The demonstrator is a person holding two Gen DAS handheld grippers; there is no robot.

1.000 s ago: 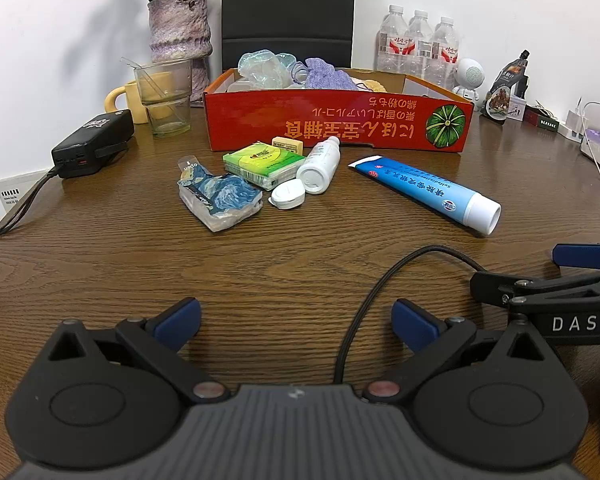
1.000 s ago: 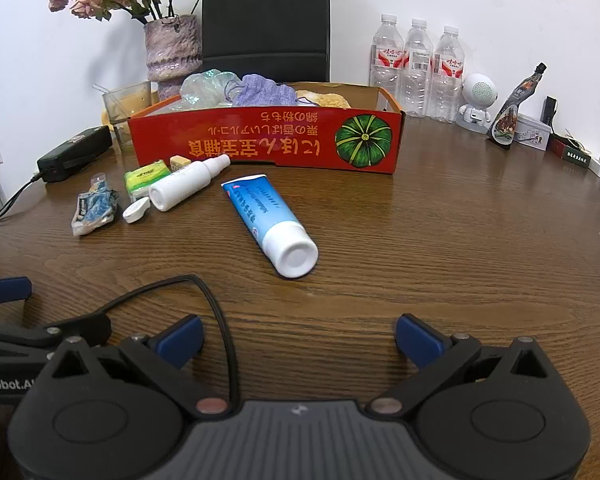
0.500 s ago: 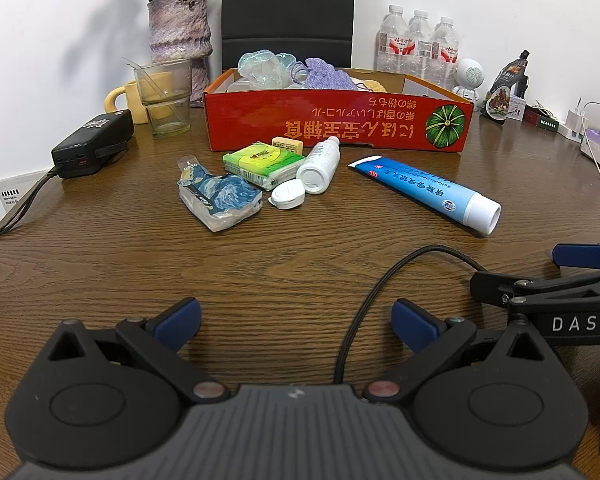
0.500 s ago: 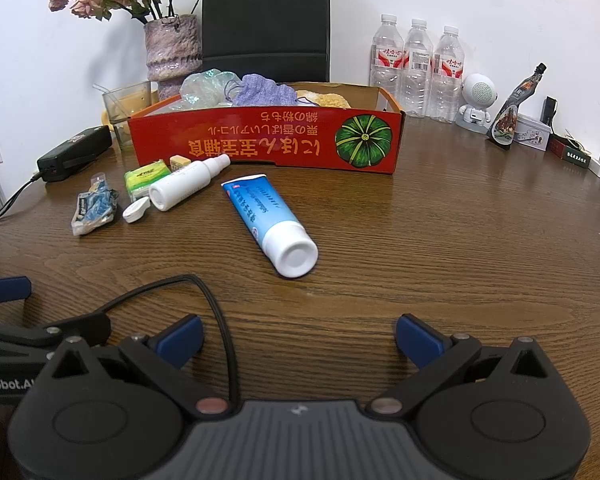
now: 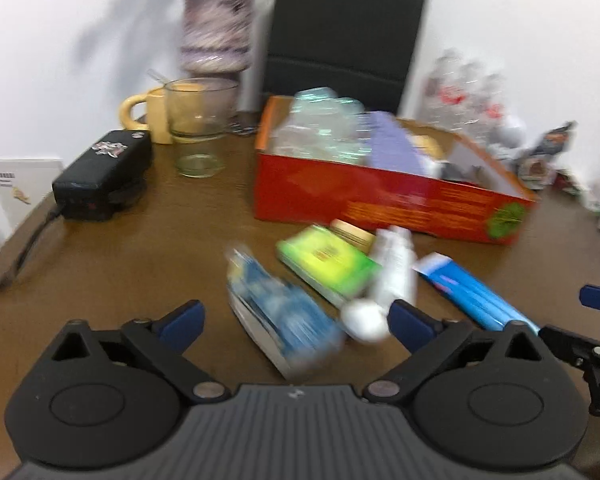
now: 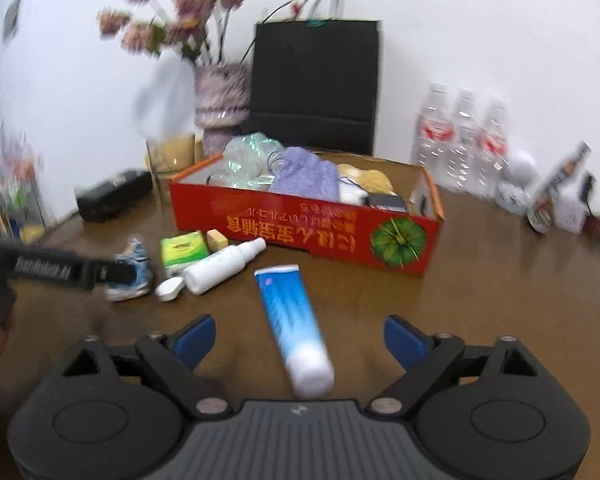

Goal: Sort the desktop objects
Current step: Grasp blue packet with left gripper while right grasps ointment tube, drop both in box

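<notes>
Both grippers are now lying much closer to the scattered items than a second ago, and both views are blurring. Holding everything up is the brown table (image 6: 500, 288), with the red box (image 6: 300, 228) sitting at its middle, filled with a plastic bag and a purple cloth. Just in front of the box, the blue tube (image 6: 290, 316) is lying flat, cap end toward the right gripper (image 6: 300, 338), whose fingers are standing spread after just narrowing, not pressing the tube between them. Beside the tube are lying the white spray bottle (image 6: 220, 266) and green pack (image 6: 182, 248). Likewise narrowing yet spread, the left gripper (image 5: 296, 322) is bracketing the blue packet (image 5: 280, 312) without touching it.
</notes>
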